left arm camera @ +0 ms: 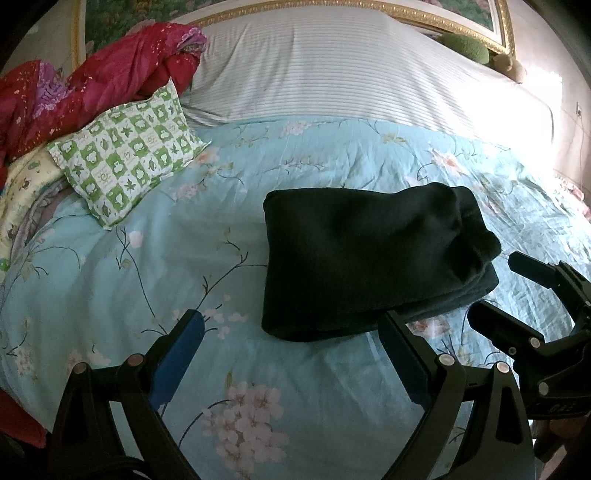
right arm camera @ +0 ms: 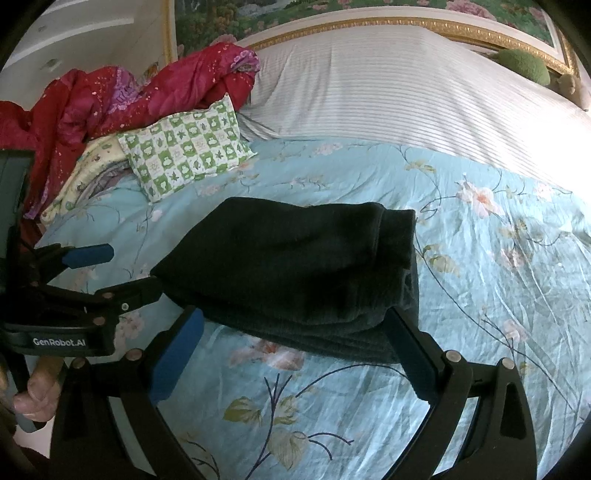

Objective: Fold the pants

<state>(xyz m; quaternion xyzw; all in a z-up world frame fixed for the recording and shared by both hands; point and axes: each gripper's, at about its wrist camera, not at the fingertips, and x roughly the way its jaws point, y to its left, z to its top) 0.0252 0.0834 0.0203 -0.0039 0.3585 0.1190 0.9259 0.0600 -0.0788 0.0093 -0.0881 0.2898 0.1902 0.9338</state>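
Observation:
The dark pants (left arm camera: 369, 258) lie folded into a thick compact rectangle on the light blue floral bedspread (left arm camera: 258, 369). My left gripper (left arm camera: 291, 325) is open just before their near left corner, its right finger at the fabric's edge, and holds nothing. In the right wrist view the pants (right arm camera: 295, 266) fill the middle, and my right gripper (right arm camera: 295, 321) stands open with its blue-padded fingers either side of the stack's near edge. Each gripper shows in the other's view: the right gripper (left arm camera: 496, 290) beside the pants' right end, the left gripper (right arm camera: 131, 269) at their left corner.
A green-and-white checked pillow (left arm camera: 129, 155) and a crumpled red quilt (left arm camera: 103, 81) sit at the back left. A white striped sheet (left arm camera: 351, 74) covers the head of the bed below a gold-trimmed headboard (right arm camera: 406, 22). A person's hand (right arm camera: 40, 391) shows at the left edge.

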